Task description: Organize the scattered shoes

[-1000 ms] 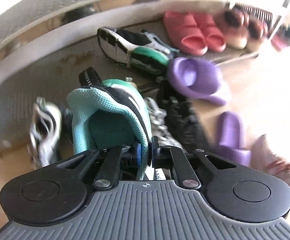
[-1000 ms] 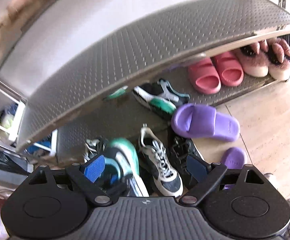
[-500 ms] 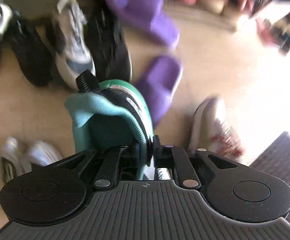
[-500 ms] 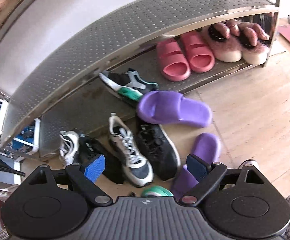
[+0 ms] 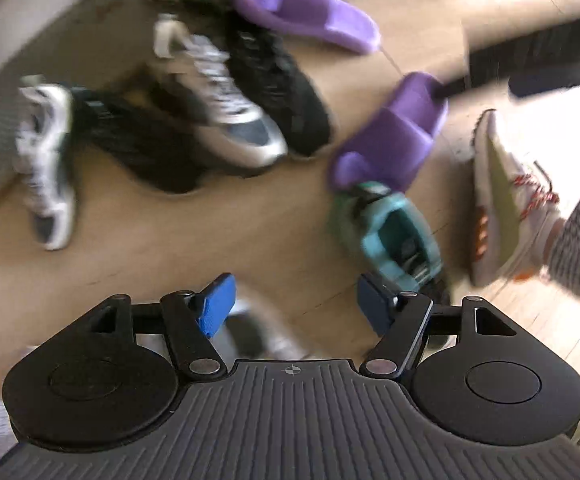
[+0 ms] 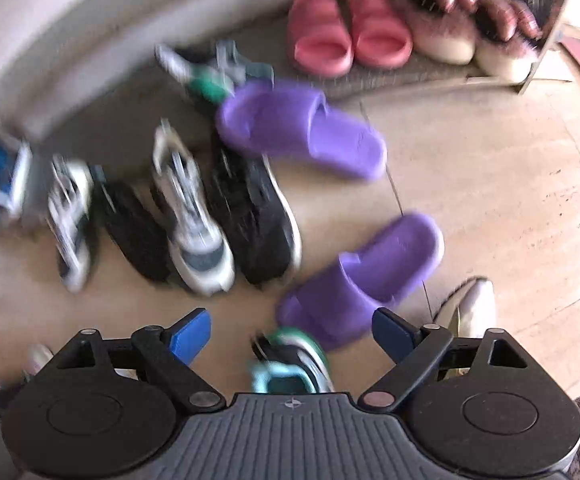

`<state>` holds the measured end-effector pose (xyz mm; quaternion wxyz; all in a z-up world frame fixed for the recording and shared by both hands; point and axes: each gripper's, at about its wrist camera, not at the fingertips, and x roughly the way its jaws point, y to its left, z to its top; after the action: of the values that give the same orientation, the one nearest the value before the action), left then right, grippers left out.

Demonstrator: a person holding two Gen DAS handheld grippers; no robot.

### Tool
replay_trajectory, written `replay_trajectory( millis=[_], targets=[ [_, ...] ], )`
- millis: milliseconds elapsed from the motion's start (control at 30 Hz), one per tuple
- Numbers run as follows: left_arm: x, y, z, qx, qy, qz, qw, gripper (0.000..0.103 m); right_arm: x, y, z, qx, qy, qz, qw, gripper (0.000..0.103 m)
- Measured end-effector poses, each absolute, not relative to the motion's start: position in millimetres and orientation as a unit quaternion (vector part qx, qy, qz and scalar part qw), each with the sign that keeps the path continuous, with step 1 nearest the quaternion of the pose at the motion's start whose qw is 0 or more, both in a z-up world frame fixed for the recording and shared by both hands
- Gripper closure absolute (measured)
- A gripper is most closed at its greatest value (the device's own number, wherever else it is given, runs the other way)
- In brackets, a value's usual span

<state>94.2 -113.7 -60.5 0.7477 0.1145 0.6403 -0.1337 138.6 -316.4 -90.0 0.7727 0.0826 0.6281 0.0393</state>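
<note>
I am watching the left gripper [image 5: 294, 308] let go: its jaws, pinched on the collar of the teal sneaker [image 5: 390, 232] a moment ago, are opening and nothing is between them now. The sneaker is lying on the floor [image 5: 209, 248] just below the toe of the nearer purple slide [image 5: 394, 136], beside a white sneaker with red laces [image 5: 506, 196]. So this shoe is back on the floor and not yet on the shoe rack [image 6: 430, 76], where its green-and-black partner [image 6: 209, 68] is sitting near the pink slides [image 6: 346, 36] and the fluffy slippers [image 6: 470, 20].

The right gripper [image 6: 290, 334] has been coming down toward the floor; its jaws are spread but closing, with the teal sneaker showing between them in the right wrist view, not yet touched as far as I can tell. I am reading this as a hand-over by way of the floor, so that the right gripper can take a better hold. The second purple slide [image 6: 302, 128], the black sneakers [image 6: 253, 208] and the grey-and-white ones [image 6: 189, 216] are waiting, unsorted, along the rack's front edge.
</note>
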Motion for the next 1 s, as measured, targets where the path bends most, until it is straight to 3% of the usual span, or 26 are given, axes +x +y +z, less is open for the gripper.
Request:
replay_trajectory(
  millis=[67,233,600,633,667,800,900,1000],
  targets=[
    [92,-97,-65,0.097,0.629,-0.135,0.759,0.025,132,-314,-119,0.054,0.649,0.036,0.758,0.033],
    [93,-72,-95,0.055,0.629,-0.144,0.762,0.028,136,-314,-167,-0.004,0.634,0.006,0.773,0.031],
    [117,-68,-122,0.074,0.657,-0.138,0.737,0.028,173,-253,-266,-0.23,0.618,0.085,0.747,0.009],
    [118,-66,-123,0.07,0.659,-0.137,0.737,0.028,173,-250,-274,-0.244,0.62,0.095,0.74,0.015],
    [118,-65,-124,0.066,0.66,-0.136,0.735,0.027,174,-248,-279,-0.25,0.624,0.104,0.733,0.036],
    [116,-65,-124,0.071,0.662,-0.138,0.734,0.027,181,-246,-284,-0.249,0.639,0.098,0.721,0.037],
    [114,-66,-123,0.073,0.661,-0.139,0.734,0.027,179,-251,-282,-0.322,0.604,0.067,0.726,0.036],
    [112,-66,-123,0.075,0.661,-0.138,0.734,0.027,185,-265,-277,-0.292,0.62,0.074,0.724,0.034]
  ],
)
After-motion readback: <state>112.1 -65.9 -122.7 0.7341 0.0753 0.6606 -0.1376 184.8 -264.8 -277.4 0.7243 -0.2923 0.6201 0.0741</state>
